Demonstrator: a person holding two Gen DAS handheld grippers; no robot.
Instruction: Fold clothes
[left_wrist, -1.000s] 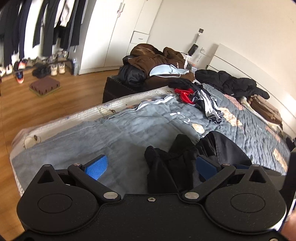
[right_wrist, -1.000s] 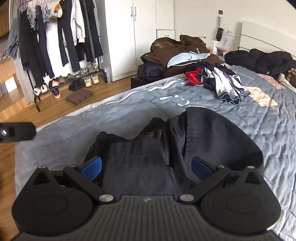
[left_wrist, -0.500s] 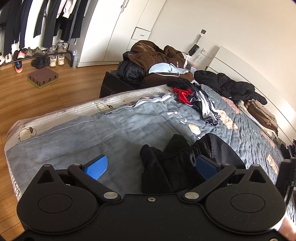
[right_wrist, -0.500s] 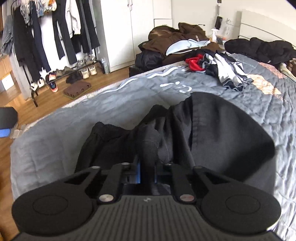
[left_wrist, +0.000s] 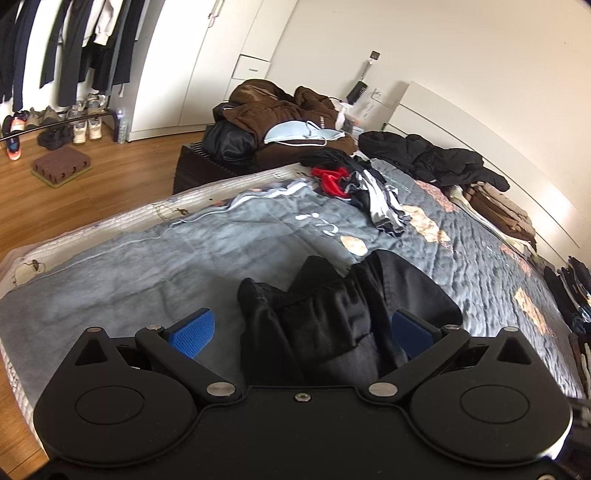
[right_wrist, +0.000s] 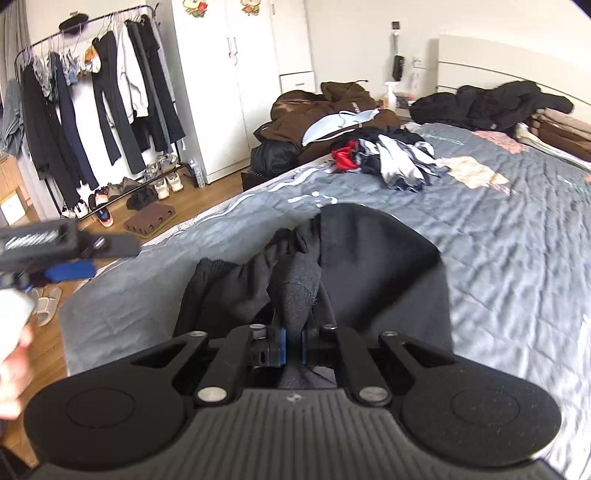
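With the right gripper (right_wrist: 291, 345) clamped on the black garment (right_wrist: 373, 266) bunched on the grey bedspread (right_wrist: 517, 229), the spread-wide left gripper (left_wrist: 301, 328) should pinch a matching edge before lifting.

You're working with two grippers: the left gripper (left_wrist: 301, 328) and the right gripper (right_wrist: 291, 341). You're handling one black garment (right_wrist: 369, 266) on one grey bedspread (right_wrist: 517, 229). One mixed heap of clothes (right_wrist: 391, 158) is lying further up the bed, and one black jacket (left_wrist: 428, 160) by the headboard. One clothes rack (right_wrist: 92, 107) is standing beside one white wardrobe (right_wrist: 229, 85).
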